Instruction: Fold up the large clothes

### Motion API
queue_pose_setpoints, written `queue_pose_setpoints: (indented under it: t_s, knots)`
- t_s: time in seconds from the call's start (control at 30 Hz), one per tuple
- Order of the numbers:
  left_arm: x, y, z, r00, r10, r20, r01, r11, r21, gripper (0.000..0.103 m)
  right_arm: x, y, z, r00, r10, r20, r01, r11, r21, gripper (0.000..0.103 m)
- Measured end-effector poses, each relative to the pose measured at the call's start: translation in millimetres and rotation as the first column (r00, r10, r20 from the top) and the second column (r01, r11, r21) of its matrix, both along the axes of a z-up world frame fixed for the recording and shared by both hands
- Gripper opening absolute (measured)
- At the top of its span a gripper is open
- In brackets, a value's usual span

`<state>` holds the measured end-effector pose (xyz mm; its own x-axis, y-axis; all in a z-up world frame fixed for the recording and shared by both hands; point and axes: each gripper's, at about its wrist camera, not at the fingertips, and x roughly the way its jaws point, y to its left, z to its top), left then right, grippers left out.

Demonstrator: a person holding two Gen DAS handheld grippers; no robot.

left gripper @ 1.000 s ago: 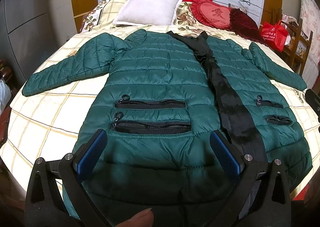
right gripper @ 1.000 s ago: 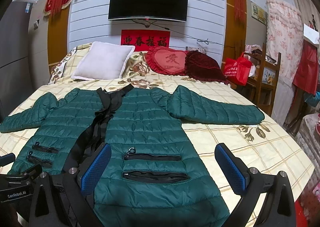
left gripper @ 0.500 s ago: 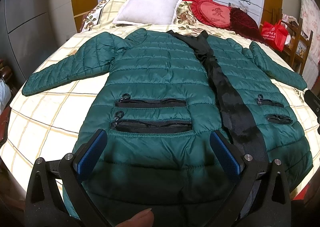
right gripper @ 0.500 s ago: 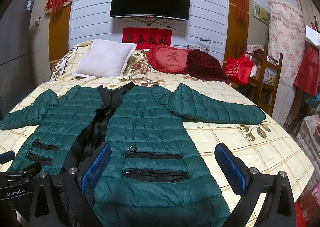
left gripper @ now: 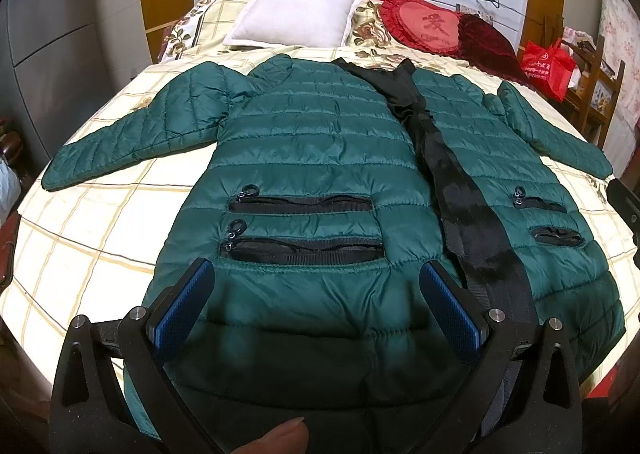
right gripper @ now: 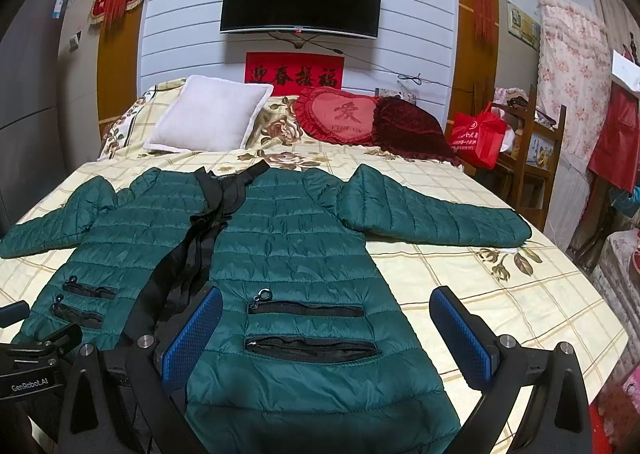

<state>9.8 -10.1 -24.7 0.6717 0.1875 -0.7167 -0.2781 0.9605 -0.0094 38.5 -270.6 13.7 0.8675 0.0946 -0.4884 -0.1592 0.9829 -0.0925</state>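
Observation:
A dark green quilted jacket (left gripper: 312,142) lies flat on the bed, front up, both sleeves spread out, with a black lining strip (left gripper: 460,194) down its open front. It also shows in the right wrist view (right gripper: 288,238). My left gripper (left gripper: 318,306) is open and empty, hovering over the hem of the jacket's left half, below two zip pockets (left gripper: 300,226). My right gripper (right gripper: 326,334) is open and empty over the hem of the right half. The left gripper's body (right gripper: 36,354) shows at the left edge of the right wrist view.
The bed (right gripper: 500,294) has a cream checked cover. A white pillow (right gripper: 208,118), a red heart cushion (right gripper: 340,114) and a dark red cushion (right gripper: 408,130) lie at its head. A wooden shelf with a red bag (right gripper: 476,138) stands to the right.
Both views have tilted up and drawn back slightly; the jacket sits a little lower in each frame. The jacket has not moved and both grippers stay open.

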Motion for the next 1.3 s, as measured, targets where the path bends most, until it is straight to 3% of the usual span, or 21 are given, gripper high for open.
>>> queue_pose_setpoints:
  t_s: [1.3]
  knots:
    - [0.3, 0.3, -0.4, 1.000, -0.002, -0.002, 0.002, 1.000, -0.004, 0.103, 0.6, -1.9, -0.6, 1.000, -0.005, 0.000, 0.005, 1.000, 0.007, 0.103]
